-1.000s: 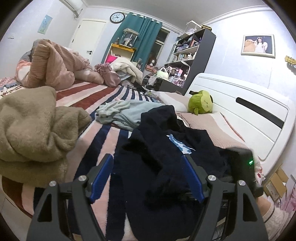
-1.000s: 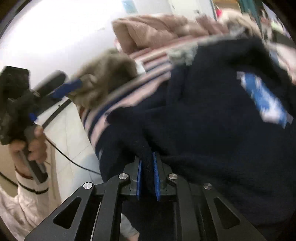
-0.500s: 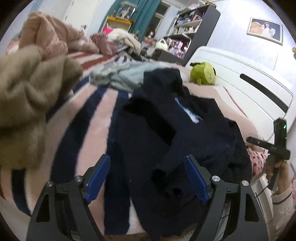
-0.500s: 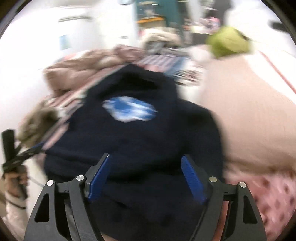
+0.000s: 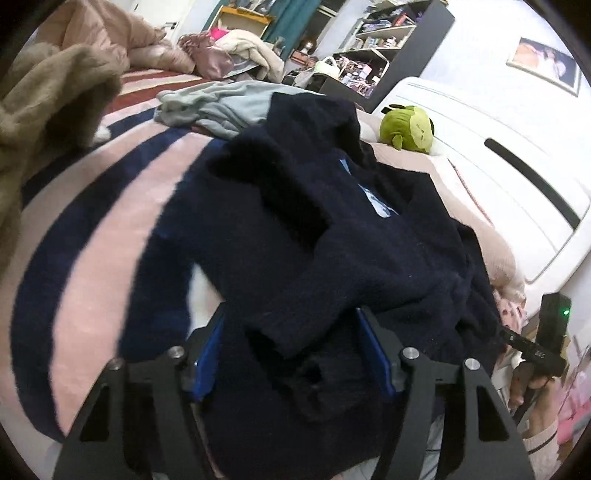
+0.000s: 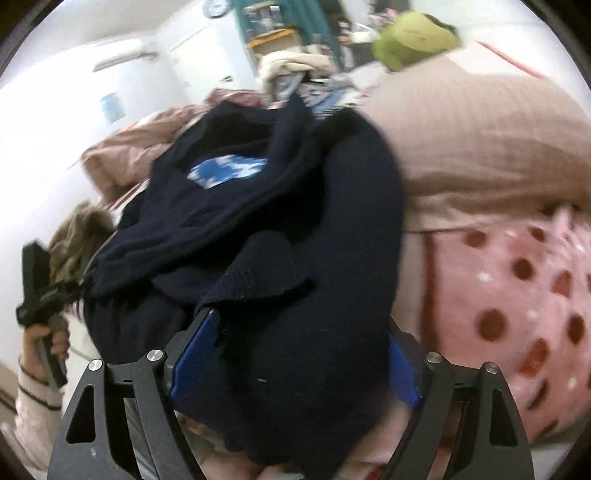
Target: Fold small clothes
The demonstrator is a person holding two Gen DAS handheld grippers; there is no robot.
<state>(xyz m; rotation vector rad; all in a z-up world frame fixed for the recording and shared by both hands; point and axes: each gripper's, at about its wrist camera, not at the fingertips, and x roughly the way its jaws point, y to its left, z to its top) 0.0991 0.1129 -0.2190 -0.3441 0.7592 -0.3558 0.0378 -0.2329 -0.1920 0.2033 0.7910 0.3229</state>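
Both hand-held grippers dropped onto the navy sweater (image 5: 295,229), right hand-held gripper (image 6: 295,354) wide, left hand-held gripper (image 5: 291,347) narrowing loosely around folds (blue patch (image 6: 225,170) unreadable).

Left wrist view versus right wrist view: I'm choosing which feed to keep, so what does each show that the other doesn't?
Only the left wrist view shows the grey garment, the striped blanket, the black bookshelf and the white headboard. Only the right wrist view shows the pink polka-dot fabric and the wall clock. Both show the navy sweater with its blue patch, the green plush toy and the opposite hand-held gripper.
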